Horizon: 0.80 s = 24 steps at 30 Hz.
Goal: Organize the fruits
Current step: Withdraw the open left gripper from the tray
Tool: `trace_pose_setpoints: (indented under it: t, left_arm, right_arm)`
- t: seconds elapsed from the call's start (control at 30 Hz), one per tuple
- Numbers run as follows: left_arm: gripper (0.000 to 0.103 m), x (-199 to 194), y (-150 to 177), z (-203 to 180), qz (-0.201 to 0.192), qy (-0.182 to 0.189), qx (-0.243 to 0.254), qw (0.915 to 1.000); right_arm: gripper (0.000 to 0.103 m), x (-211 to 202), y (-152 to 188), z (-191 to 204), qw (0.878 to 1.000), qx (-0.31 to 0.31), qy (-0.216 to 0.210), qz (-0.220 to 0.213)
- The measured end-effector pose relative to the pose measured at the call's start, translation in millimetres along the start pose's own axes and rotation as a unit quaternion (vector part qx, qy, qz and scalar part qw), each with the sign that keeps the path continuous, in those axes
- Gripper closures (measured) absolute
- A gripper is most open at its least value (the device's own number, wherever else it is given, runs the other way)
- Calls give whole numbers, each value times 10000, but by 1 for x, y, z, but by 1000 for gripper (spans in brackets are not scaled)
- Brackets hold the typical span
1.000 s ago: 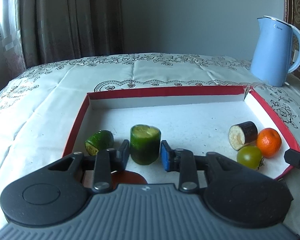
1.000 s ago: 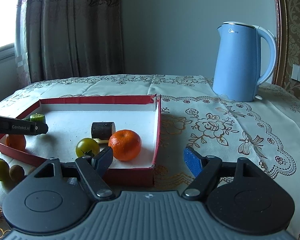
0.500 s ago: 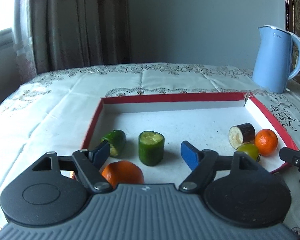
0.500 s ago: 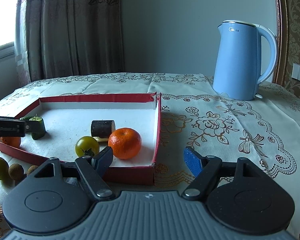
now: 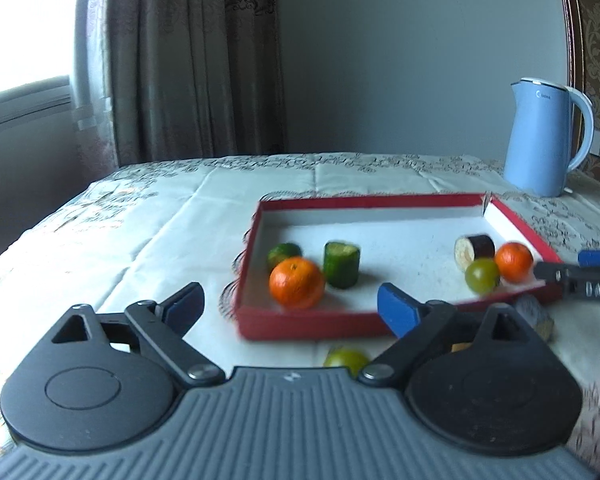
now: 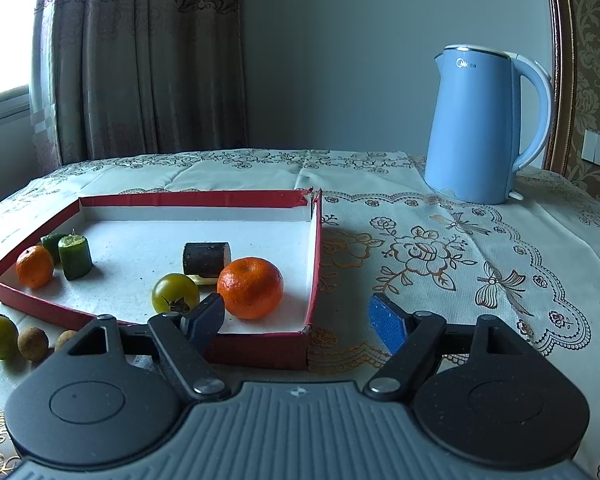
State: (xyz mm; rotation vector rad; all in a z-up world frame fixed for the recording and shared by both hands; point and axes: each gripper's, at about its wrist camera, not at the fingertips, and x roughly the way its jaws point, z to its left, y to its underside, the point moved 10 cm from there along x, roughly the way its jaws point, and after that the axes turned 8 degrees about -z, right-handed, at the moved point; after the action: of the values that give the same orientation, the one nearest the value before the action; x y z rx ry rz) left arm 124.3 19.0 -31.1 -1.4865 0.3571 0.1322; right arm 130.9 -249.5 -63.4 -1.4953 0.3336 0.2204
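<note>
A red-walled tray (image 5: 312, 326) (image 6: 256, 350) lies on the tablecloth. In it are an upright green cucumber piece (image 5: 341, 265) (image 6: 75, 258), a second green piece (image 5: 284, 253), an orange (image 5: 297, 282) (image 6: 34, 266), an eggplant piece (image 5: 474, 247) (image 6: 206, 258), a green tomato (image 5: 482, 276) (image 6: 175, 293) and another orange (image 5: 513, 262) (image 6: 250, 287). My left gripper (image 5: 290, 306) is open and empty, in front of the tray's near left corner. My right gripper (image 6: 298, 318) is open and empty at the tray's near right corner.
A light blue kettle (image 5: 542, 138) (image 6: 480, 124) stands at the back right. In front of the tray lie a green fruit (image 6: 0, 336) (image 5: 346, 360) and two small brown fruits (image 6: 33, 343). Curtains hang behind the table.
My left gripper opened off the upright cucumber piece, left it standing in the tray, and pulled back out of the tray to the near left. The right gripper has barely moved.
</note>
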Motion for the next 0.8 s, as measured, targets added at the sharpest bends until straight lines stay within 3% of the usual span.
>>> trace_pose_setpoints:
  t: [0.2,0.37,0.8]
  left_arm:
    - [7,-16,25,12,220,-24,22,9998]
    - [7,-17,43,19,383,-76,15,9992]
    - [2,-1,59,28,679,-144,-3,9976]
  right_arm:
    - [23,-7,-3,-2,9998,154,-7,-117]
    - [23,-19,6,7,9987,420,-284,9]
    - [22,-28,14,42,9989,39,-462,88]
